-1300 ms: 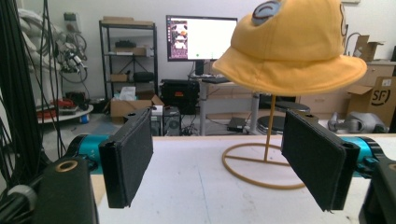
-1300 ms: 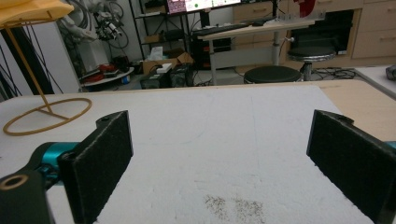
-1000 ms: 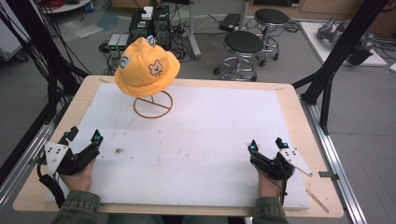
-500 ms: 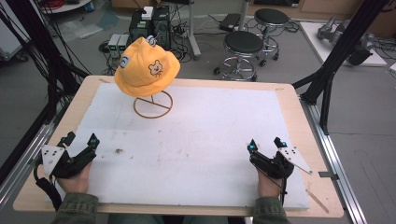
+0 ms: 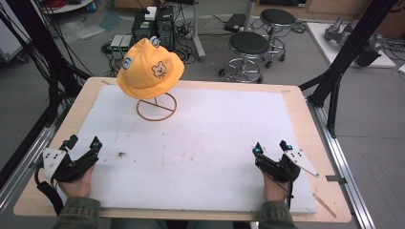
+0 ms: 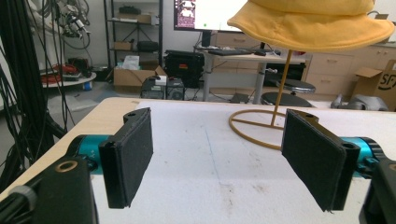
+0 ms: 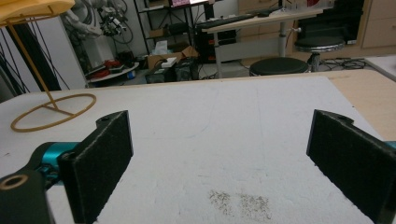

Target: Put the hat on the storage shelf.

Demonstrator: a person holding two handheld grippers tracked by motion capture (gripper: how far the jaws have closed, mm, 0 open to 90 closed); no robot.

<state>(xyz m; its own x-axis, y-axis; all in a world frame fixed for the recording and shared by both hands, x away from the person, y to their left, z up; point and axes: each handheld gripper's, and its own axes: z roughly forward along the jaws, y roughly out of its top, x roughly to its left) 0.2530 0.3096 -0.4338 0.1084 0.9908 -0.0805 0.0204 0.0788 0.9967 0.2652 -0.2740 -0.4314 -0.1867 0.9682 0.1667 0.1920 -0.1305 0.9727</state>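
A yellow bucket hat (image 5: 149, 69) with a bear face hangs on a gold wire stand (image 5: 156, 106) at the back left of the white mat. In the left gripper view the hat's brim (image 6: 313, 21) and the stand's ring (image 6: 259, 128) lie ahead to the right. My left gripper (image 5: 83, 141) rests near the front left, open, nothing between its black pads (image 6: 128, 156). My right gripper (image 5: 272, 146) sits at the front right, open and empty, pads (image 7: 100, 161) wide apart. The stand (image 7: 51, 112) appears far left in the right gripper view.
The white mat (image 5: 200, 138) covers most of the wooden table (image 5: 305, 114). Two black stools (image 5: 248, 45) stand on the floor behind the table, with cables and equipment boxes (image 5: 153, 21). Black frame posts (image 5: 344, 57) rise at the right and left sides.
My left gripper has drawn back slightly toward the front left edge. The right gripper and the hat have stayed where they were.
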